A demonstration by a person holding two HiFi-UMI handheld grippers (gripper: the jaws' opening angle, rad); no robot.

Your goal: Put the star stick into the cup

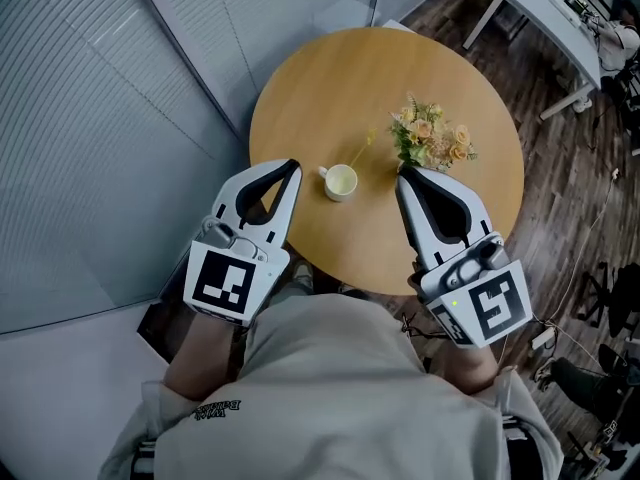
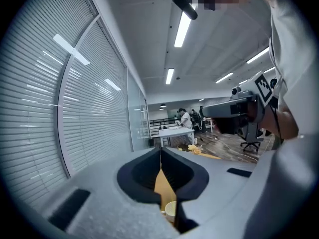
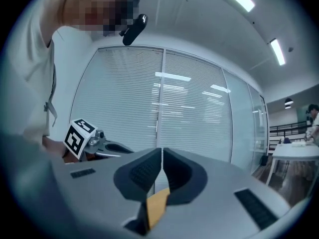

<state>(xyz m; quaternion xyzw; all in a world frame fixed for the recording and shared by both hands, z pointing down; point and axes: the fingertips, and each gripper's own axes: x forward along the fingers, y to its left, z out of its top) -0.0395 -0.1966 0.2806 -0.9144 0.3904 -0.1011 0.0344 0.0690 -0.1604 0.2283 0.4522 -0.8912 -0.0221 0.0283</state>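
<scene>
The left gripper has its fingers pressed tip to tip, with nothing caught in the hollow behind them. Through that hollow you can see a strip of the wooden surface and the pale rim of the cup. The right gripper is closed much the same way, its fingers meeting at the tips with only a hairline seam between them. It holds nothing, and a wedge of the wood shows below.

From overhead, both grippers hover over the near edge of the round surface, on either side of the cup. The left gripper has its tips near the cup at about 9 o'clock. The right gripper is a little further off at 3 o'clock. Neither touches the cup.

The star stick is a thin yellowish line slanting away from the cup's rim toward 1 o'clock. I can't tell whether its lower end sits inside the cup or on the wood beside it. A small bunch of peach and cream flowers sits at 2 o'clock from the cup, just beyond the right gripper's tips.

Slatted blinds behind glass run along the left side of the room. A white desk stands on the dark plank floor at the upper right.
</scene>
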